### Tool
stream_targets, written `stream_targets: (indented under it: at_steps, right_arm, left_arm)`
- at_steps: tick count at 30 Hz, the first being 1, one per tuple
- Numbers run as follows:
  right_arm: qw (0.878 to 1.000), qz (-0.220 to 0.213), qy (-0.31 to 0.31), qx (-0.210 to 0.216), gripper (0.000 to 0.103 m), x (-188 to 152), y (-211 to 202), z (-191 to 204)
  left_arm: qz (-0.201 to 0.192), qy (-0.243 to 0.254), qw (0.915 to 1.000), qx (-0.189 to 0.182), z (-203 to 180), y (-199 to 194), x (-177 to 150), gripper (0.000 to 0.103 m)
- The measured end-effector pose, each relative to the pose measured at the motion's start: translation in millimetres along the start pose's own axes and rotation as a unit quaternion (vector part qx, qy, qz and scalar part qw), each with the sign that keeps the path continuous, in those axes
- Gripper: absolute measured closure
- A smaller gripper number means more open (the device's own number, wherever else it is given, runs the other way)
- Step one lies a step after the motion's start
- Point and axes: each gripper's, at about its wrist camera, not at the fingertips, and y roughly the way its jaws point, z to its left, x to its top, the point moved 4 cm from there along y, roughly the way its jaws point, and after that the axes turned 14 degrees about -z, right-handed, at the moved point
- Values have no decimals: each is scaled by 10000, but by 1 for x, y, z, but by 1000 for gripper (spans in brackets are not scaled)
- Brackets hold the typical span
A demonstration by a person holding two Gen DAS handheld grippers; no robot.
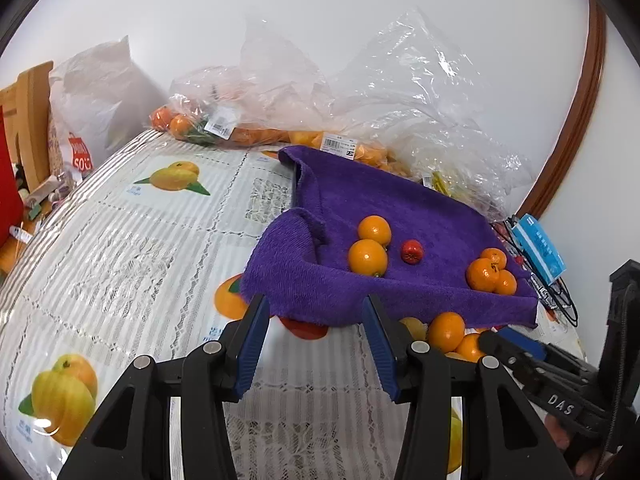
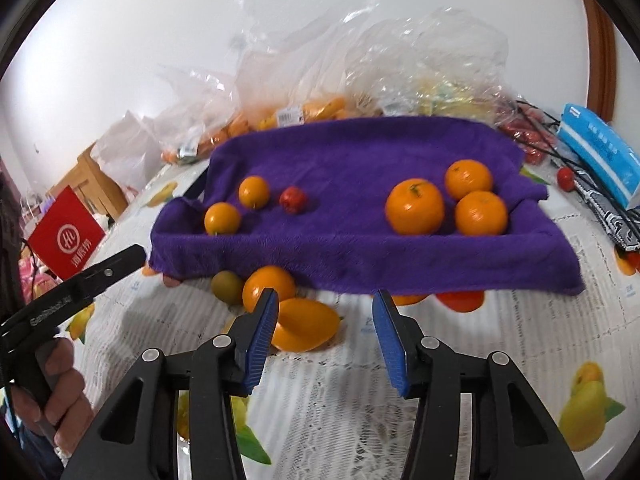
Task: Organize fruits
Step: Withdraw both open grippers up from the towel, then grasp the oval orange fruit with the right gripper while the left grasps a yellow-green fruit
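Where purple towel (image 2: 352, 248) overhangs, printed fruit half-hidden

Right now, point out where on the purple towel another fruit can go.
Free: the towel's middle, between the small red fruit and the three big oranges; also the back strip. Crowded: the right corner and the plastic bags behind.

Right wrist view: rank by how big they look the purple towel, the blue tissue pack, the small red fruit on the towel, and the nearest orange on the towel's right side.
1. purple towel
2. blue tissue pack
3. nearest orange
4. small red fruit
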Motion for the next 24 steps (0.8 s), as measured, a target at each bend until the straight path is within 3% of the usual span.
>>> stream_targets:
  at_steps: [15, 24]
  right_arm:
    - [9993, 364, 14, -58, 58, -15, 21, 13]
    - [9993, 339, -157, -99, 60, -14, 22, 16]
  left_arm:
    - [-72, -184, 9997, -160, 4, -4, 6, 57]
    - [1, -86, 9998, -196, 1, -1, 2, 57]
